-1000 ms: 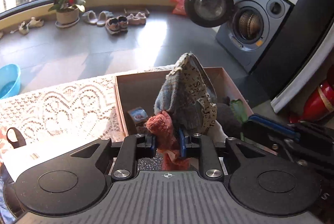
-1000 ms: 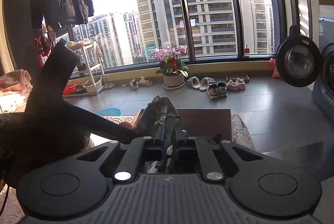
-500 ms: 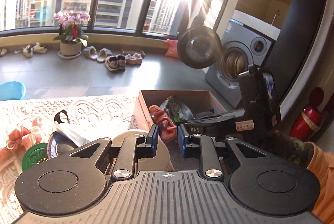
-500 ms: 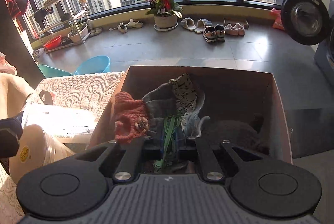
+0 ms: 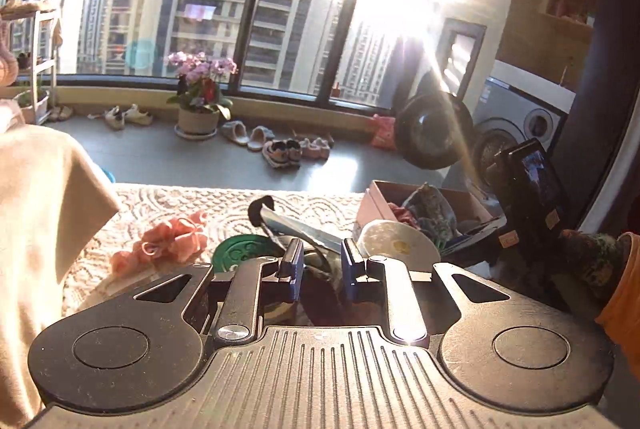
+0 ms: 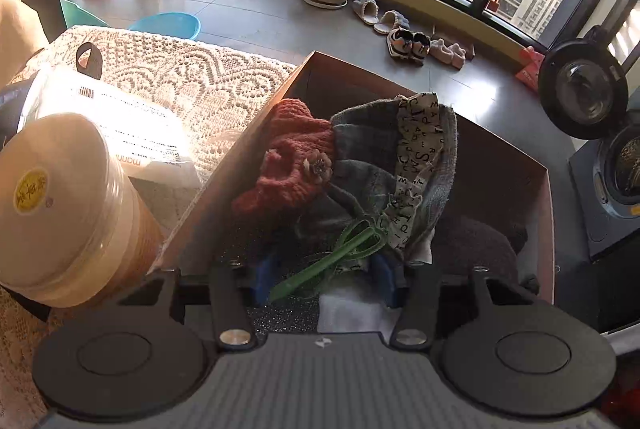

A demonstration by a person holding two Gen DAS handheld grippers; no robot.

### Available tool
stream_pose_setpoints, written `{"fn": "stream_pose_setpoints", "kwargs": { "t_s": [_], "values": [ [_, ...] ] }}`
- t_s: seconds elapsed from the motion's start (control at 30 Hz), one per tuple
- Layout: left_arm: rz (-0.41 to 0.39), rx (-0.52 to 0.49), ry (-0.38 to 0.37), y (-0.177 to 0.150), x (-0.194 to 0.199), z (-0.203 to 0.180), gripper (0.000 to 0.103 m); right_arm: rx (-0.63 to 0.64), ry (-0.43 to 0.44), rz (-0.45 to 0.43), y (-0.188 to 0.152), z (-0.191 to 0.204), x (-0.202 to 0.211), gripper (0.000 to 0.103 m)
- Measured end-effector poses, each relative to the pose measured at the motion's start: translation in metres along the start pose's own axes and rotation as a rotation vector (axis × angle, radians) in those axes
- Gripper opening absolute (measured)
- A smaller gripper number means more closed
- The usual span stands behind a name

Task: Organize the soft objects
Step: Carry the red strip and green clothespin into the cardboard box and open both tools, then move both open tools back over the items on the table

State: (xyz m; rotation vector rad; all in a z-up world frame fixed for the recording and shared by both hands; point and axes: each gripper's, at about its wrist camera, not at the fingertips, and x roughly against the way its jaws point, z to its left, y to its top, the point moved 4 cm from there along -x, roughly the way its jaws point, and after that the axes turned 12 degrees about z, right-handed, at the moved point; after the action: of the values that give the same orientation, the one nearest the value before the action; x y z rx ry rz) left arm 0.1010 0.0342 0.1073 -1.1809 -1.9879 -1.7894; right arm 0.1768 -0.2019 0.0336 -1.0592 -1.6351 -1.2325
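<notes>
An open cardboard box (image 6: 549, 189) holds a red knitted piece (image 6: 296, 157), a grey-blue cloth with letter-print trim (image 6: 424, 149) and a dark soft item (image 6: 472, 241). My right gripper (image 6: 326, 279) points down into the box with its jaws opening. A green ribbon (image 6: 340, 253) lies loose between its blue pads, which do not press on it. My left gripper (image 5: 322, 263) hovers over the lace-covered table, left of the box (image 5: 376, 197), its jaws slightly apart and empty. A pink ribbon bow (image 5: 168, 241) lies on the lace ahead, to its left.
A cream-lidded jar (image 6: 60, 209) and a printed white plastic bag (image 6: 132, 125) stand just left of the box. A green round lid (image 5: 240, 249) lies near the left gripper. Beige cloth (image 5: 40, 209) hangs at far left. A washing machine (image 6: 612, 169) stands beyond the box.
The left gripper let go of the red knitted piece in the box and swung left over the table. The right gripper tipped down into the box and parted its jaws off the green ribbon.
</notes>
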Motion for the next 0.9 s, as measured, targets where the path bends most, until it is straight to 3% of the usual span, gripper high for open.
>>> {"fn": "stream_pose_setpoints", "kwargs": {
  "t_s": [0.2,0.33,0.67,0.9],
  "values": [
    [-0.036,0.080,0.041,-0.016,0.016,0.045,0.023,-0.075,0.007,0.014,-0.007,-0.006,0.016,0.051],
    [-0.052,0.118,0.084,-0.035,0.016,0.071,0.023,-0.061,-0.048,-0.050,-0.016,-0.003,0.038,0.054],
    [-0.041,0.194,0.090,-0.071,-0.006,0.105,0.023,-0.060,-0.130,-0.257,-0.005,0.026,0.101,0.058],
    [-0.014,0.244,0.144,-0.081,-0.019,0.123,0.023,-0.011,-0.080,-0.296,0.006,0.059,0.113,0.061]
  ]
}}
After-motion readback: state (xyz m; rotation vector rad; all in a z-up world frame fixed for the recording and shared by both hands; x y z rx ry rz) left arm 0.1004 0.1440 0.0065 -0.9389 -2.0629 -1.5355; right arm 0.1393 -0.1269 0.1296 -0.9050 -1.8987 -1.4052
